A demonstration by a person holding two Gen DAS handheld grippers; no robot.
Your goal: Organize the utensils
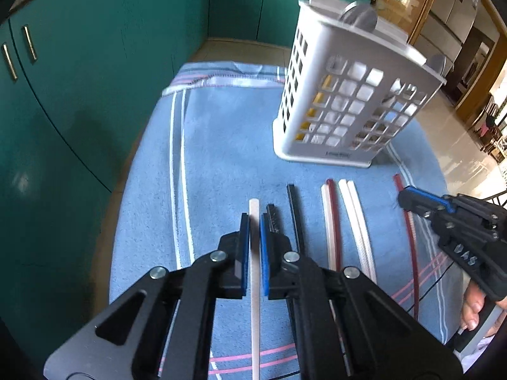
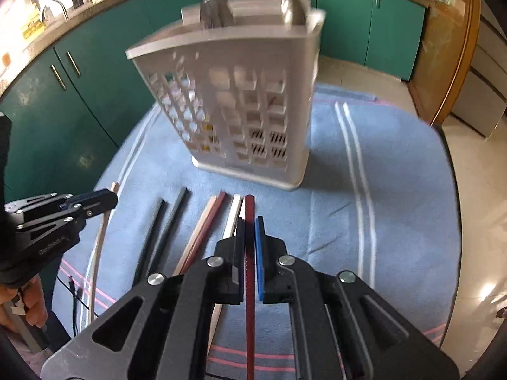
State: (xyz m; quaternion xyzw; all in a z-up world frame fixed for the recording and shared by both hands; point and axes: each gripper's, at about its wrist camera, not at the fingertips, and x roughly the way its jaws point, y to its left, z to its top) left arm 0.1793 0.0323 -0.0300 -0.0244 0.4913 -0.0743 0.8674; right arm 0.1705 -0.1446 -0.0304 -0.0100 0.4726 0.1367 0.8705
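Several chopsticks lie side by side on a blue towel [image 1: 221, 145]. My left gripper [image 1: 254, 221] straddles a white chopstick [image 1: 254, 288], with small gaps showing between the pads and the stick. Black chopsticks [image 1: 296, 215] and white and dark red ones [image 1: 332, 221] lie to its right. My right gripper [image 2: 250, 226] is shut on a dark red chopstick [image 2: 249, 304], whose tip pokes out past the pads. A white perforated utensil holder [image 1: 348, 95] stands upright behind the chopsticks; it also shows in the right wrist view [image 2: 240, 110].
Teal cabinets [image 1: 79, 79] curve around the left and back. The towel covers a round table with tiled floor [image 2: 469, 221] beyond its right edge. A thin black cable [image 2: 74, 300] lies near the table's front edge.
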